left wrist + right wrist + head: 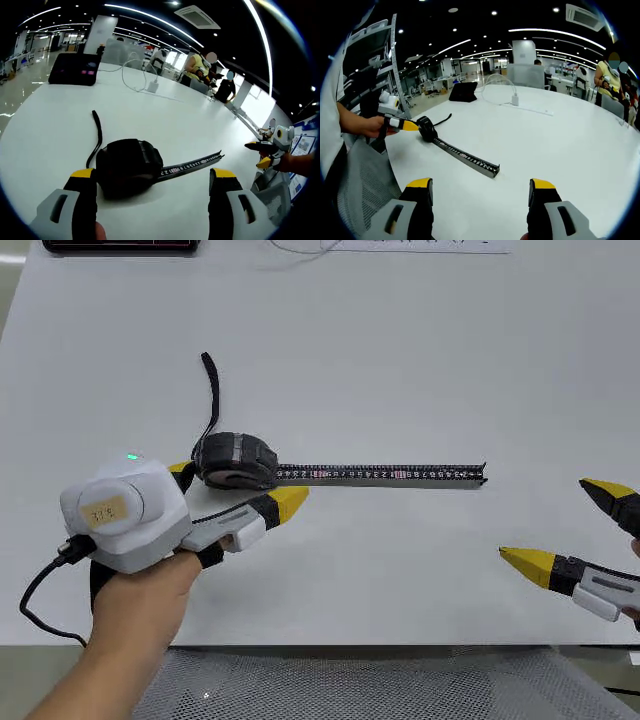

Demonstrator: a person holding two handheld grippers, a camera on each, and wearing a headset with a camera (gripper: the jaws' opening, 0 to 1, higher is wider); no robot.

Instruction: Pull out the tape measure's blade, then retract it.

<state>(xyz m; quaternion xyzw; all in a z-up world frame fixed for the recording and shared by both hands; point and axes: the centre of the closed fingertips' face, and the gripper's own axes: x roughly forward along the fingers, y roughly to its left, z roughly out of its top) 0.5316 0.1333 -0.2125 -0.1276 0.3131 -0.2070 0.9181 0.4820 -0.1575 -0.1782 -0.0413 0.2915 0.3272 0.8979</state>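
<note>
Working on a broad white tabletop (400, 360), with a dark flat device (120, 244) at its far edge. Holding the left gripper (238, 484) low at the near left, jaws spread wide and straddling the tape measure (235, 460) without pinching it. In the left gripper view, a clear gap on the right-hand jaw's side. Holding the right gripper (545, 520) near the right edge, jaws likewise parted and gripping nothing, well apart from the blade's tip.

Resting flat on the tabletop, left of the middle: the black tape measure, with its blade (380, 475) drawn out to the right, lying straight, markings up. Trailing from it toward the far side: a black wrist strap (211, 390). Ending the blade: a small hook (483, 475), touched by neither gripper.

Judged from this: the pull-out apparently done, the retraction not yet done. Probably calls for closing the left jaws on the tape measure and freeing the blade; cannot tell from here where any lock or release sits.
</note>
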